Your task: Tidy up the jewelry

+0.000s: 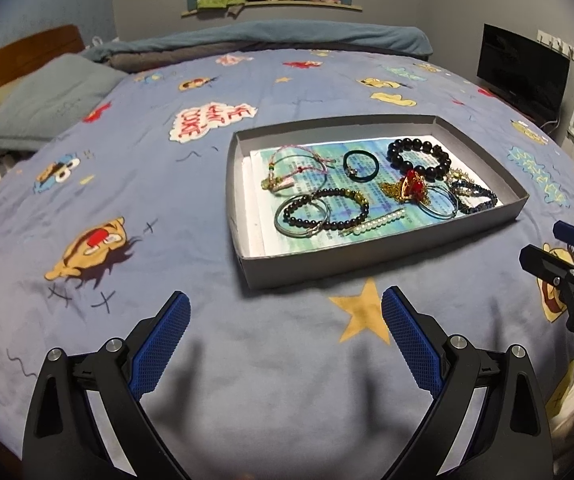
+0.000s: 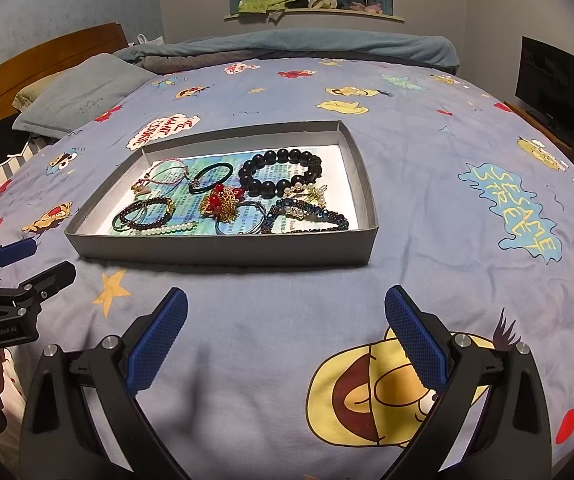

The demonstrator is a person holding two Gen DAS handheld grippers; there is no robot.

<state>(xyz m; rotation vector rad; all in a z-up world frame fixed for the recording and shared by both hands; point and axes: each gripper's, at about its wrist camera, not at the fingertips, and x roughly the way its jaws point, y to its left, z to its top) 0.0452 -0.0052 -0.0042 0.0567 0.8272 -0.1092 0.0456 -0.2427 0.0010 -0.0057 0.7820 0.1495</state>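
Note:
A shallow grey box (image 1: 367, 262) (image 2: 223, 250) lies on the bed and holds several pieces of jewelry on a printed paper liner. Inside are a large black bead bracelet (image 1: 421, 159) (image 2: 279, 172), a black band (image 1: 361, 166) (image 2: 211, 176), a red and gold ornament (image 1: 409, 188) (image 2: 223, 202), a dark bead bracelet (image 1: 325, 210) (image 2: 147, 212), a pearl strand (image 1: 375, 222) (image 2: 169, 229), a pink cord bracelet (image 1: 295, 166) (image 2: 169, 172) and a blue bead piece (image 1: 475, 196) (image 2: 311, 216). My left gripper (image 1: 287, 336) and my right gripper (image 2: 287, 328) are open and empty, in front of the box.
The bed has a blue cartoon-print sheet (image 1: 167, 200) (image 2: 447, 200). Pillows (image 1: 47, 108) (image 2: 83, 92) and a wooden headboard (image 2: 39, 64) lie at the left. A rolled blanket (image 1: 271, 38) lies at the far edge. A dark screen (image 1: 523, 68) (image 2: 559, 88) stands at the right.

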